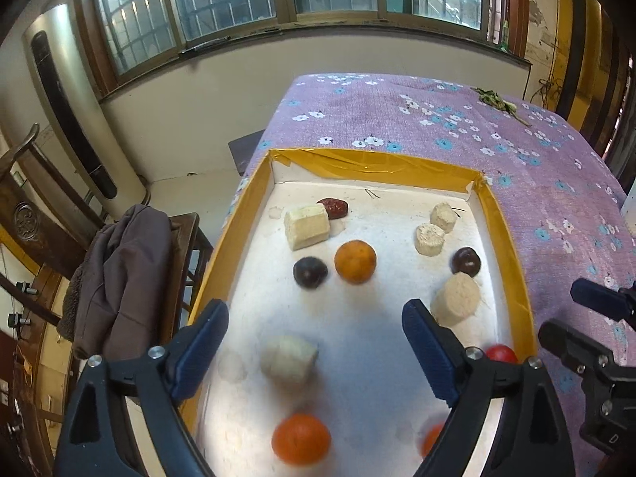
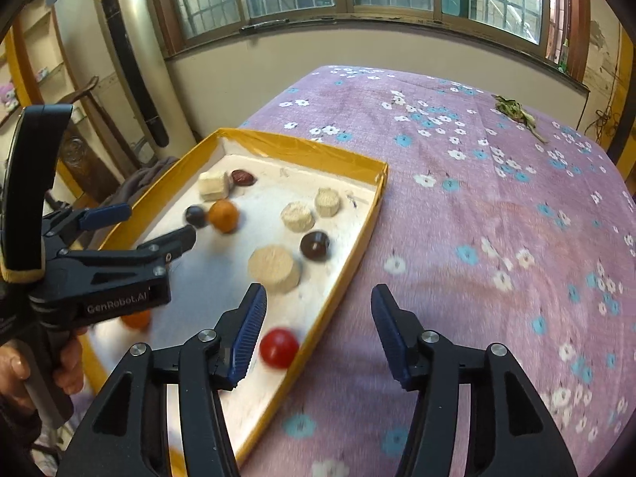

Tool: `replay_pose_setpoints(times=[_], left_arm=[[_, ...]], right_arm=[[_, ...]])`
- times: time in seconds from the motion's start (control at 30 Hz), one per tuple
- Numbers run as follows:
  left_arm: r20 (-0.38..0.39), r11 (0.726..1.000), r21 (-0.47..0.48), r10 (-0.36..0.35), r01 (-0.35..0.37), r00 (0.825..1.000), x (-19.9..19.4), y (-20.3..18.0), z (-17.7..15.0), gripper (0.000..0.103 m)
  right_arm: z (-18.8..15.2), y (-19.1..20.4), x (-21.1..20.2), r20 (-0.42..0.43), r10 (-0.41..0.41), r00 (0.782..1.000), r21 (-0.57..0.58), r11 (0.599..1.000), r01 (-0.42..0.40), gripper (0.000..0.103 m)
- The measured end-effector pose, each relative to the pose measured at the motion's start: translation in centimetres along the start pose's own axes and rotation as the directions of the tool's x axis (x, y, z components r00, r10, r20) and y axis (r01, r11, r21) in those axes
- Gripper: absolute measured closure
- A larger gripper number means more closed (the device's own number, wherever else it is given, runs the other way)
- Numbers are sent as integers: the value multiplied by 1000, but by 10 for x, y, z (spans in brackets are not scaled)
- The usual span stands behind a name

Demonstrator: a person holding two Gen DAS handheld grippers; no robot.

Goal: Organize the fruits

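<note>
A shallow white tray with a yellow rim [image 1: 373, 167] holds the fruit: two oranges [image 1: 355, 261] [image 1: 301, 439], two dark plums [image 1: 310, 273] [image 1: 465, 261], a red date [image 1: 333, 207], a small red tomato [image 2: 279, 348] and several pale cut chunks [image 1: 307, 225]. My left gripper [image 1: 316, 310] hangs open over the tray's middle, holding nothing; a pale chunk [image 1: 289, 359] lies on the tray floor under it. My right gripper [image 2: 318, 292] is open and empty over the tray's right rim, with the tomato just beside its left finger. The left gripper [image 2: 157, 222] also shows at the left of the right wrist view.
The tray sits at the left edge of a table under a purple flowered cloth [image 2: 477, 238]. Leafy twigs [image 2: 514, 113] lie at the far right. A chair with a grey jacket [image 1: 119, 278] stands left of the table. A person's hand [image 2: 16, 365] grips the left tool.
</note>
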State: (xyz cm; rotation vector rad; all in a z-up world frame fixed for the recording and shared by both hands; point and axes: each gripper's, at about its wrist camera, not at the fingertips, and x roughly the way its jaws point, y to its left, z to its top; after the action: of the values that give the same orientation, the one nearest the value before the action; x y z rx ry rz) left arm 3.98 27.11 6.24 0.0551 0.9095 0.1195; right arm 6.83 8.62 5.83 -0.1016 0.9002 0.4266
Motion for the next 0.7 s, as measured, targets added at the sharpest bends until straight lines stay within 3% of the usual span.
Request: replay_pose_setpoints(times=[0.07,0.17,0.37,0.57,0.7], left_arm=[[10,999,-37,0,1,1000,-13,1,-9,9],[27,994,-105,-12,15,1000,-32,2,-26,8],[44,969,-247,-1,12,999,-69,0,-67,8],[7,954,-291,73,-68,997,-96,-15,-113,8],[-23,949,-292,117,-119,993,-108,-20,-135,8]], right_arm=[[-13,0,-12,3,-6,1000,-15,1000,6,45],[-38,-1,-34,24,-7,1000,-35,999,8,30],[-87,-4,-71,56,2,998,-76,997,2,27],[-114,-5,-86,63,30,998,-102,995,-23,21],[-122,-9,-94,70,30,997,-73,997,-25,12]])
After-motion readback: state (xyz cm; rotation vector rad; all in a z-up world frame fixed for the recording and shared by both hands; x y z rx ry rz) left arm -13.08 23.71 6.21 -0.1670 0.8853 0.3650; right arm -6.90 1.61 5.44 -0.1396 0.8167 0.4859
